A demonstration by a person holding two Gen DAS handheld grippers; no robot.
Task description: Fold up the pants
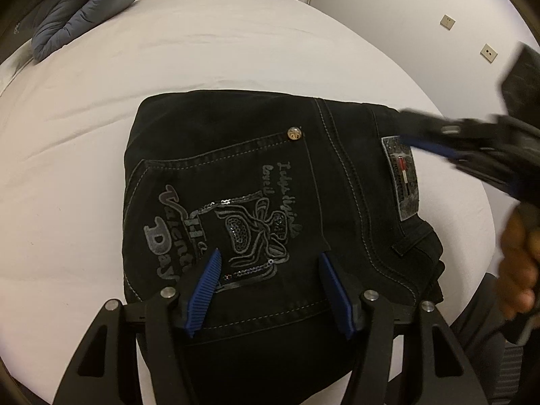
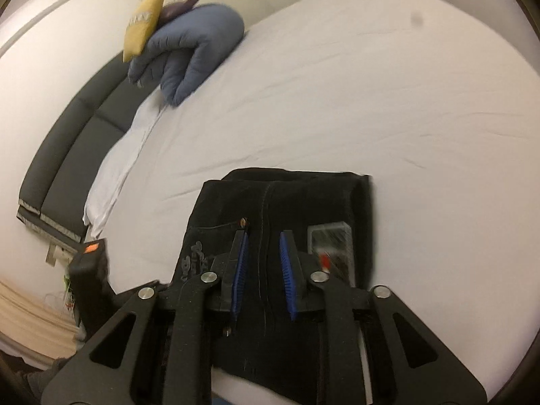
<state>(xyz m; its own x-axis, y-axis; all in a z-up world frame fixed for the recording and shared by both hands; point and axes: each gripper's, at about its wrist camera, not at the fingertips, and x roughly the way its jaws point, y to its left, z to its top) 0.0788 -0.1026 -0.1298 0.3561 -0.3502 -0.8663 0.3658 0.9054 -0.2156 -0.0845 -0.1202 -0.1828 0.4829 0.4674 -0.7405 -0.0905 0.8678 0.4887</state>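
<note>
The black pants [image 1: 256, 182] lie folded into a compact bundle on the white bed sheet [image 1: 84, 135], back pocket with grey embroidery and a silver rivet facing up. My left gripper [image 1: 270, 256] is open just above the near part of the pocket, holding nothing. My right gripper [image 2: 265, 236] is open over the waistband side of the pants [image 2: 287, 199], near the grey brand patch [image 2: 332, 239]. It also shows blurred in the left wrist view [image 1: 422, 135], at the right over that patch [image 1: 401, 182].
A rolled blue-grey duvet [image 1: 81, 6] lies at the far corner of the bed; in the right wrist view [image 2: 192, 47] yellow and purple cushions [image 2: 145, 23] rest on it. A dark headboard [image 2: 67, 148] runs along the left. A hand [image 1: 519, 263] holds the right gripper's handle.
</note>
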